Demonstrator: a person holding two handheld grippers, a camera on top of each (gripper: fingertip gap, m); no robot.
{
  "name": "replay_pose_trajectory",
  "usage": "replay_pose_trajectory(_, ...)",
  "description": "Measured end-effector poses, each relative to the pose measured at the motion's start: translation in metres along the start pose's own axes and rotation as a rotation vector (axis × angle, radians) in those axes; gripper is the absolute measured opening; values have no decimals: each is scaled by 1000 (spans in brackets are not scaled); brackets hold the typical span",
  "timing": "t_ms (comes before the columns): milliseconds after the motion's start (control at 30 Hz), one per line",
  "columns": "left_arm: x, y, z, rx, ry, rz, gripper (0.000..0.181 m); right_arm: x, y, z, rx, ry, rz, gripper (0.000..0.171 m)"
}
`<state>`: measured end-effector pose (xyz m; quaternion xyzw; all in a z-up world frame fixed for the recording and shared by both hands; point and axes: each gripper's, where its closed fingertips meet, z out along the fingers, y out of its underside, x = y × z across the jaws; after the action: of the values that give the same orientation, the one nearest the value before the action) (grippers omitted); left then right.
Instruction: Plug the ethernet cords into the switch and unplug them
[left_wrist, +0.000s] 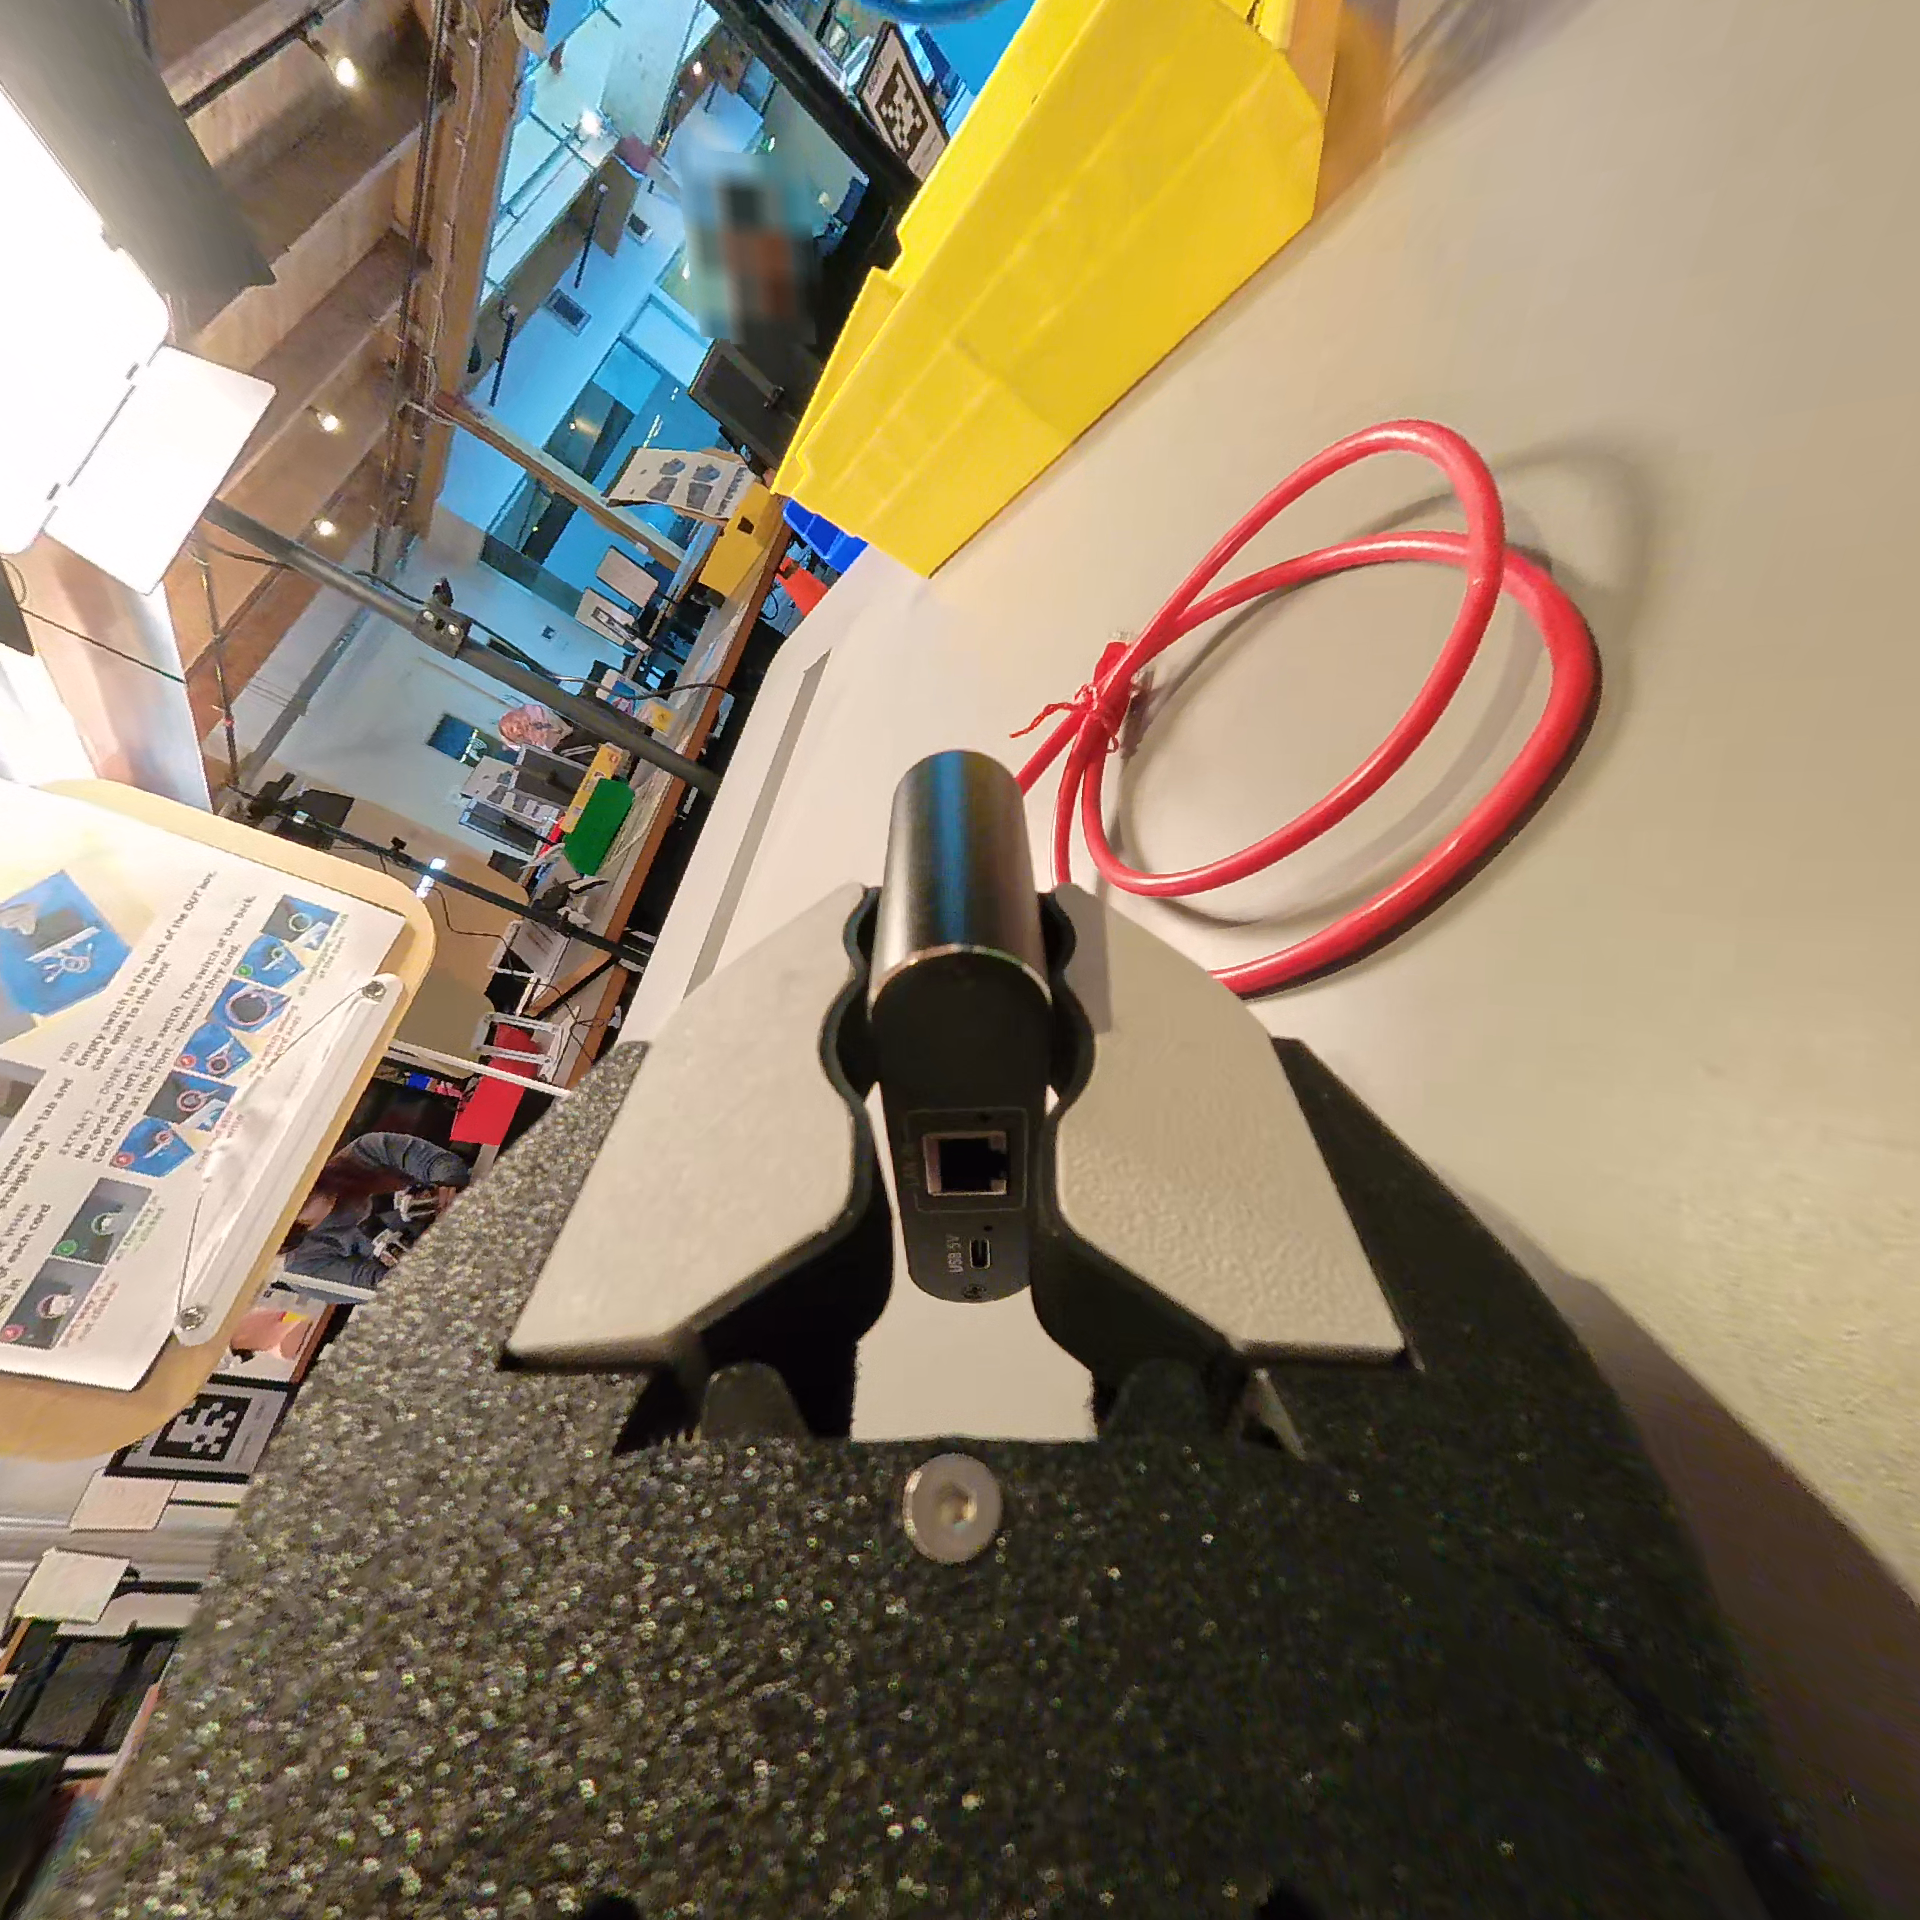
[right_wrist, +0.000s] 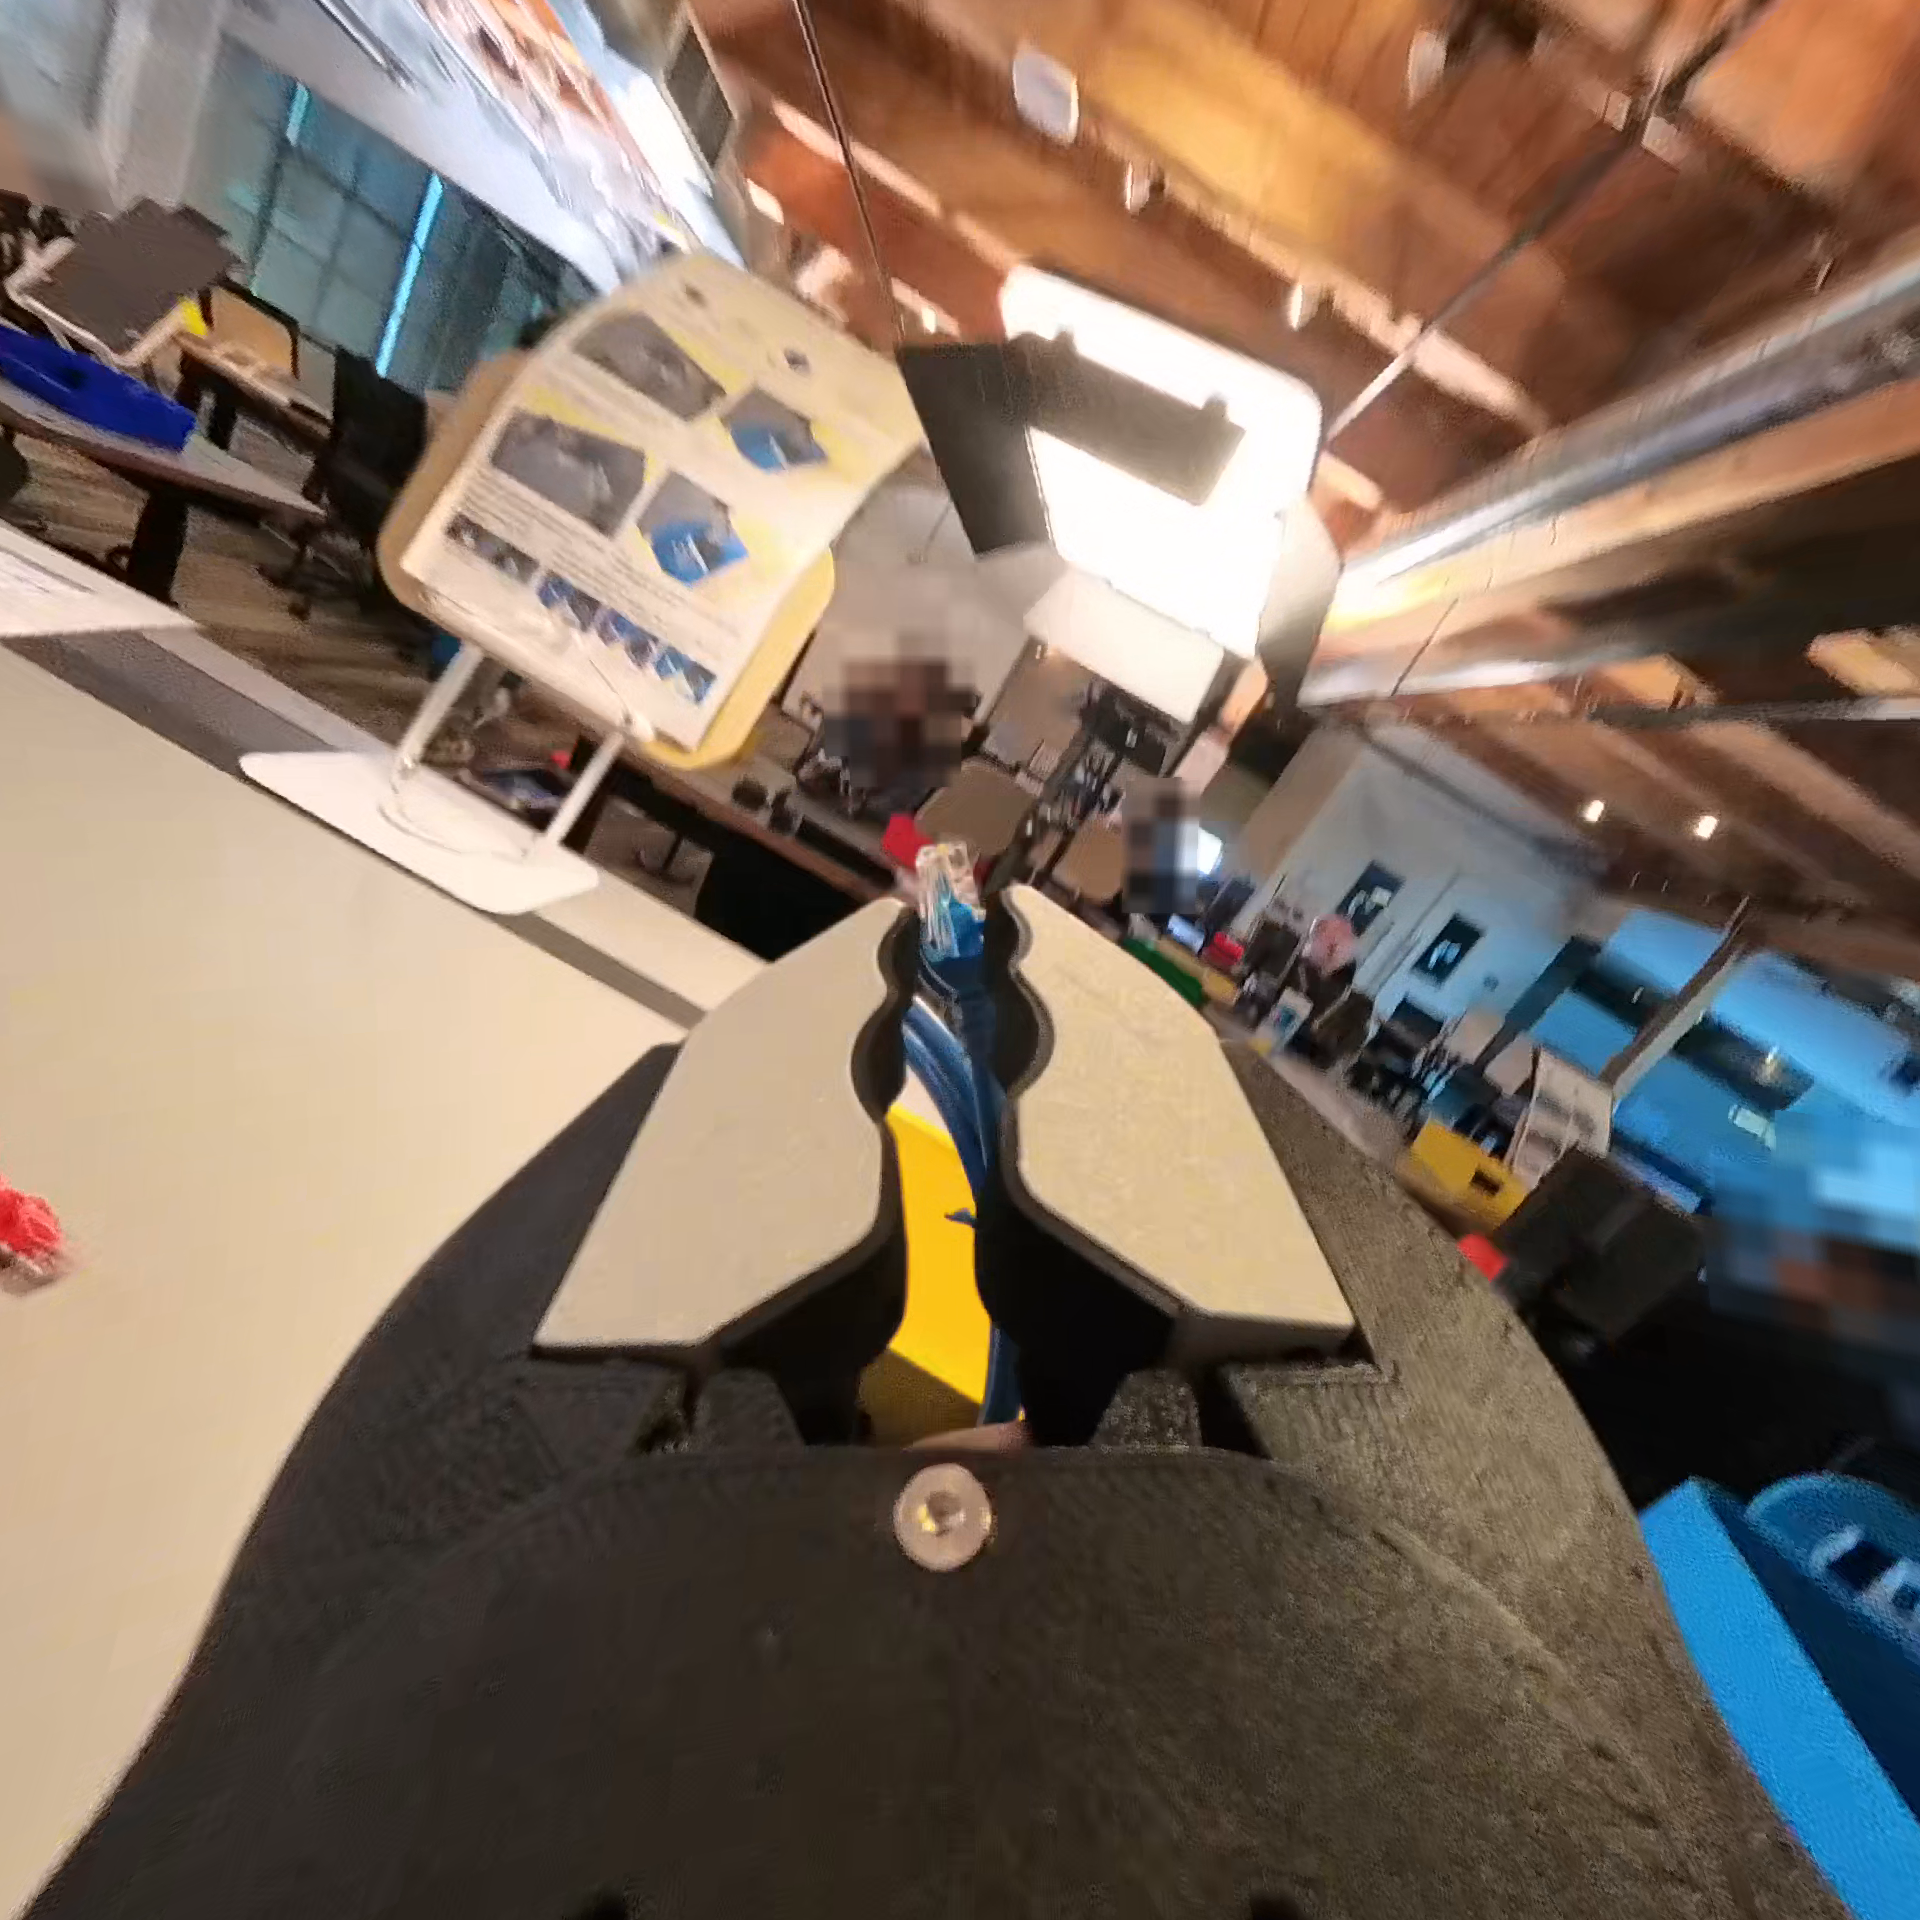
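My left gripper (left_wrist: 961, 914) is shut on the switch (left_wrist: 961, 997), a small black rounded box held above the table; its near end faces the camera with an empty ethernet port (left_wrist: 971, 1164). A coiled red ethernet cord (left_wrist: 1455, 707), bound with a red tie, lies on the table beyond it to the right. My right gripper (right_wrist: 951, 925) is shut on a blue ethernet cord (right_wrist: 961, 1029) just behind its clear plug (right_wrist: 943, 878), which sticks out past the fingertips into the air. The cord runs back between the fingers.
Yellow bins (left_wrist: 1060, 270) stand at the table's far edge. An instruction sheet on a white stand (right_wrist: 644, 499) stands on the table ahead of the right gripper. A blue bin (right_wrist: 1808, 1621) is at lower right. Red cord bit (right_wrist: 26, 1236) shows at far left. My right fingertips sit around 40 cm from my left ones.
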<state>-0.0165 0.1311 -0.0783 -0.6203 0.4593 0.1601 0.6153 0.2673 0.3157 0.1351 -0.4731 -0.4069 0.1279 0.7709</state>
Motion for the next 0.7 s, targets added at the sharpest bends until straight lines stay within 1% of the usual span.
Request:
replay_pose_trajectory(67, 0, 1, 1, -5, -1, -1, 28, 9, 40, 12, -145, -74, 97, 12)
replay_pose_trajectory(133, 0, 2, 1, -10, -2, 0, 28, 8, 97, 24, -349, -175, 242, 12)
replay_pose_trajectory(167, 0, 2, 1, -11, -3, 1, 28, 8, 129, 28, -456, -196, 293, 12)
replay_pose_trajectory(200, 0, 2, 1, -11, -4, 1, 28, 8, 160, 31, -566, -197, 324, 12)
replay_pose_trajectory(267, -1, 2, 0, -12, -7, 1, 28, 17, 212, 31, -747, -118, 322, 10)
replay_pose_trajectory(300, -1, 2, 0, -13, -10, 0, 28, 20, 227, 29, -806, -89, 300, 11)
replay_pose_trajectory(333, -3, 3, 0, -14, -15, -3, 28, 21, 237, 26, -852, -67, 274, 19)
replay_pose_trajectory(367, -4, 3, 0, -14, -22, -11, 28, 23, 239, 24, -866, -44, 240, 29)
replay_pose_trajectory(433, -8, 2, 0, -7, -35, -31, 28, 25, 222, 23, -799, -3, 183, 35)
replay_pose_trajectory(500, -12, 1, -1, 9, -44, -63, 28, 19, 191, 20, -690, 23, 165, 38)
replay_pose_trajectory(533, -14, 0, -1, 18, -46, -83, 28, 9, 170, 19, -618, 13, 158, 39)
replay_pose_trajectory(600, -17, -1, -3, 38, -45, -126, 28, -31, 124, 19, -455, -67, 159, 38)
replay_pose_trajectory(633, -17, -2, -4, 49, -40, -146, 28, -63, 101, 20, -372, -146, 158, 37)
replay_pose_trajectory(700, -18, -4, -6, 66, -28, -184, 28, -145, 61, 19, -222, -374, 119, 35)
